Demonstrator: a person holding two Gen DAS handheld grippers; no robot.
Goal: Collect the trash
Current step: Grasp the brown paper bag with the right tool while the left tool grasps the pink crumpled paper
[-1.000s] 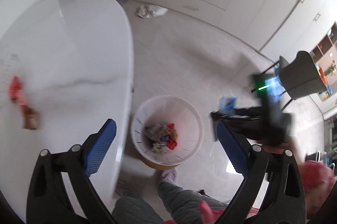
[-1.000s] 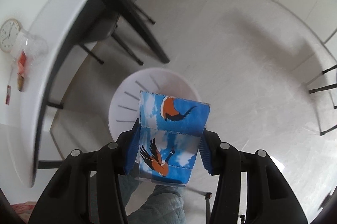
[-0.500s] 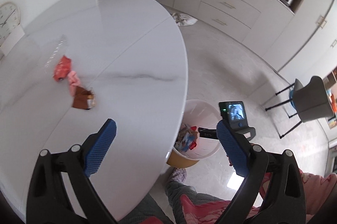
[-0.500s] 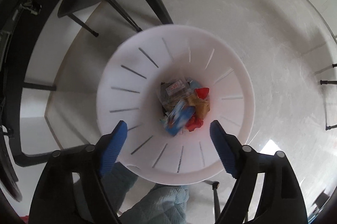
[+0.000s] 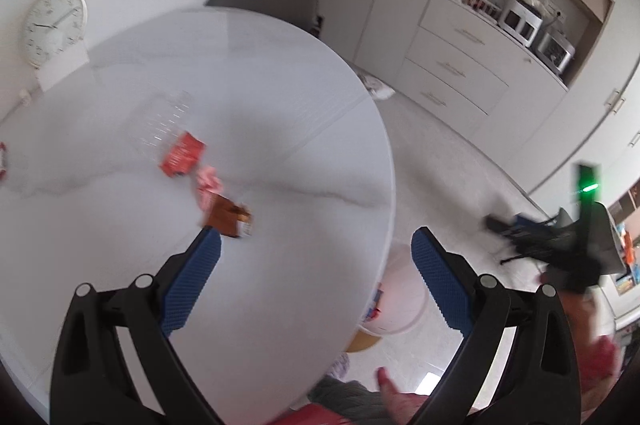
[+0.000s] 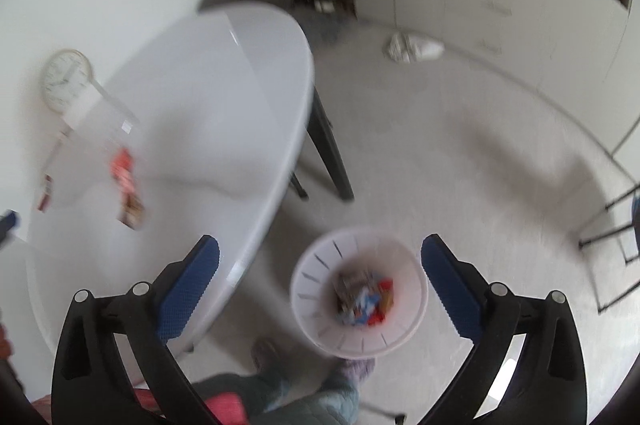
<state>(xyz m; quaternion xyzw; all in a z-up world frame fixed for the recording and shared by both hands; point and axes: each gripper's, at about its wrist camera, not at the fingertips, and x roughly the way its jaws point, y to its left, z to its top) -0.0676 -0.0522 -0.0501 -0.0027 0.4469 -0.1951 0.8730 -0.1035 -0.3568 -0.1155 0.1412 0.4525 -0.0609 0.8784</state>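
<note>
The round white desk (image 5: 280, 153) has a faint grey vein and stands on a pale tiled floor (image 6: 460, 153), with cream cabinets (image 5: 452, 65) behind and a wall clock (image 5: 54, 21) to the left. On the desk lie a red wrapper (image 5: 182, 153), a pink scrap (image 5: 208, 181) and a brown packet (image 5: 230, 217), close together. A white slotted bin (image 6: 360, 301) on the floor beside the desk holds mixed wrappers. The left claw (image 5: 316, 265) is spread and empty; the right claw (image 6: 320, 277) is opening, nothing between its pads.
</note>
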